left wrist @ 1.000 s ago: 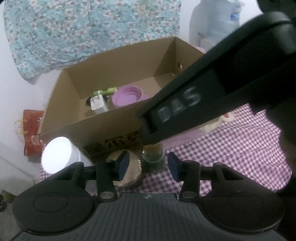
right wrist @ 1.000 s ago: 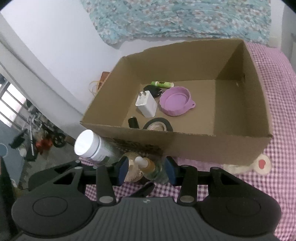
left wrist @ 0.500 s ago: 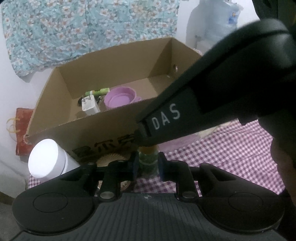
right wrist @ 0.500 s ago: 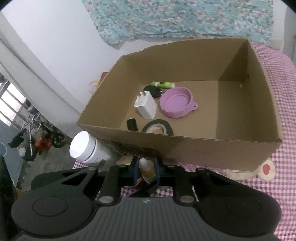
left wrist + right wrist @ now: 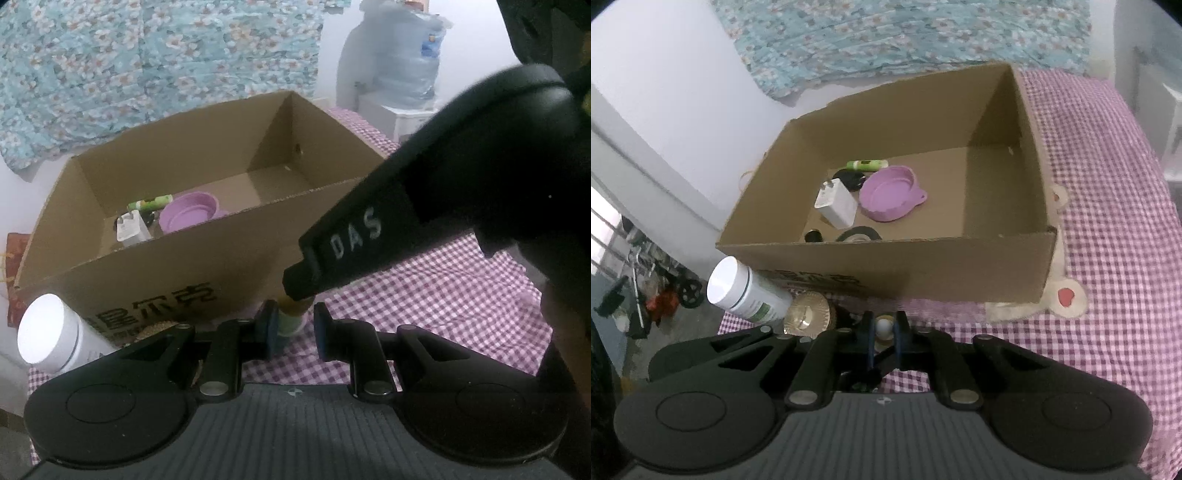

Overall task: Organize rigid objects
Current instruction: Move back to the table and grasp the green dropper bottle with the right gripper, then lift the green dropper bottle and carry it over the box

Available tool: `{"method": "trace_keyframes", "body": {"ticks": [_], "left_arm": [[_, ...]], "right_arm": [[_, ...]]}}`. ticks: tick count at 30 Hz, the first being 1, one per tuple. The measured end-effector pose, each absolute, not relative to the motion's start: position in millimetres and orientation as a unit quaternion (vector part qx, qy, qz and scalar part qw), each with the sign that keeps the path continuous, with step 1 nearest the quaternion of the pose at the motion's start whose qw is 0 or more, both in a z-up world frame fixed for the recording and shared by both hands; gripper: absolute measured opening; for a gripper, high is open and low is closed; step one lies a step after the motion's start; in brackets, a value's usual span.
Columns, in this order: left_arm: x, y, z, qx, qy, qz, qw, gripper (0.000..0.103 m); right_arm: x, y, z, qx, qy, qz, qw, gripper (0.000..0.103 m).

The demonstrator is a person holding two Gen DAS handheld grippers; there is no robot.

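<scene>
Small bottle stands upright before the box, clenched by both tongs: left, right.

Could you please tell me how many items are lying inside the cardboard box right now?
6: green tube at the back, black item before it, white charger, purple bowl, black tape roll and small black cylinder by the near wall, which may hide more.

One box; two bottles.
</scene>
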State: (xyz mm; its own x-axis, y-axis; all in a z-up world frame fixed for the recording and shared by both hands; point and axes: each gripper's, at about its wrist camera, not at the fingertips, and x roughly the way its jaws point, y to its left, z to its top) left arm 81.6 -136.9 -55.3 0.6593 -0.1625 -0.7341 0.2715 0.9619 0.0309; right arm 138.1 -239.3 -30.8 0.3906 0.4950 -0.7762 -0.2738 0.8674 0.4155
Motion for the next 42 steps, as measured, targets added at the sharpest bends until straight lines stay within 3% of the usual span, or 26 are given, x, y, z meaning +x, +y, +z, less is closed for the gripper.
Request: {"method": "trace_keyframes", "body": {"ticks": [19,28,42], "left_arm": [[95.4,-139.6,-79.6,0.120,0.403,-0.097,0.902,0.030],[108.2,-136.0,-83.2,0.112,0.409,-0.088,0.901,0.031],[111.0,-134.1,-80.5,0.085,0.421,-0.107,0.897,0.031]], "right_arm": [[150.3,-240.6,-34.2,0.144,0.501,0.229,0.822,0.013],[155.7,-224.9,-42.6,0.132,0.509,0.238,0.816,0.022],[156.9,-220.0,-41.4,0.123,0.511,0.224,0.821,0.024]]}}
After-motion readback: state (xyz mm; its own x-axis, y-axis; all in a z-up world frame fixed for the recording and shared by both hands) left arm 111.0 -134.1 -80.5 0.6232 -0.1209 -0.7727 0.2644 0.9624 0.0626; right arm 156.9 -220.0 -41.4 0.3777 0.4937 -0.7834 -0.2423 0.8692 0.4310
